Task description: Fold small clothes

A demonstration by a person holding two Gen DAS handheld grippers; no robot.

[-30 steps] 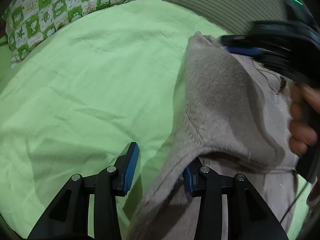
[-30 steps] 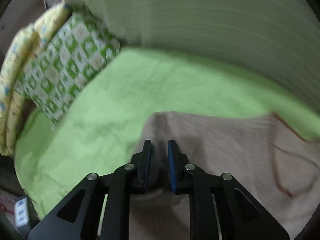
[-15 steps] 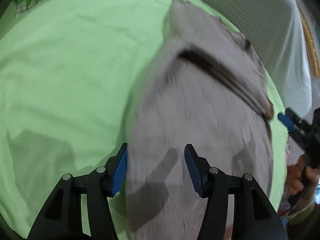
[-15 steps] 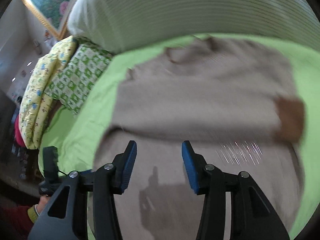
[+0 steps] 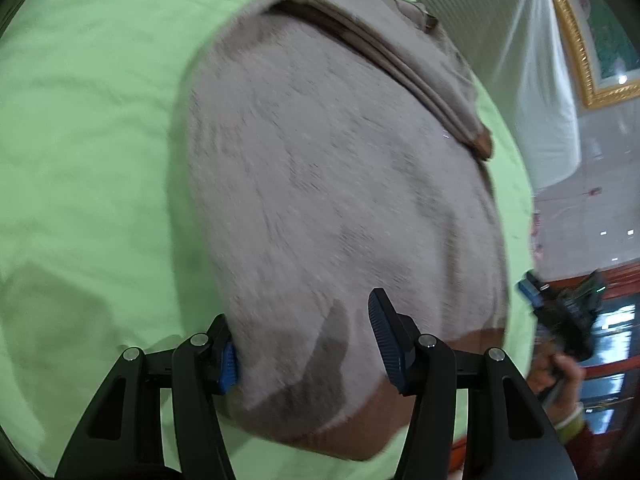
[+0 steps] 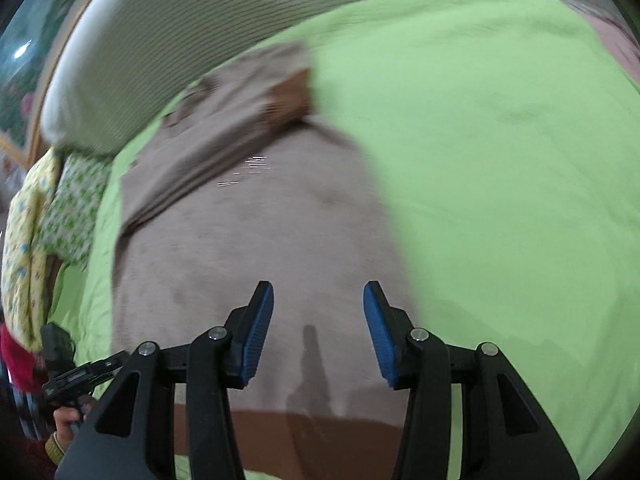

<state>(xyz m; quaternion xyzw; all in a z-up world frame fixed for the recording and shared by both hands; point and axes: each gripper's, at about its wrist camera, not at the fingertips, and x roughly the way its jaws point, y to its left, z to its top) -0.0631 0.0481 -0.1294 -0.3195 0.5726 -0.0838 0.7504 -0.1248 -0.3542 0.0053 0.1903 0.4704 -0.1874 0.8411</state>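
Bedsheet [image 5: 92, 152], pale green and creased, covered the bed under everything, with a striped grey headboard [image 6: 208, 28] behind it. On the sheet lay the grey-brown knitted sweater [image 5: 328, 184], spread flat with one sleeve [image 5: 404, 60] folded across its upper part, the brown cuff [image 5: 482, 142] at that sleeve's end; its brown hem band [image 6: 320, 436] ran along the edge nearest me. In the right wrist view, a green-and-white patterned pillow [image 6: 76, 208] and a yellow printed quilt [image 6: 24, 240] sat at the far left beside the sheet.

My left claw [image 5: 304, 340] hung above the sweater's lower corner, its jaws having just spread, with knit below the gap but neither blue pad pressing on it. My right claw [image 6: 318, 328] hung over the hem area, jaws likewise just opened and standing apart, gripping nothing.

Each view caught the other claw small at its edge, with my fingers [image 5: 560, 368] wrapped around the handle.
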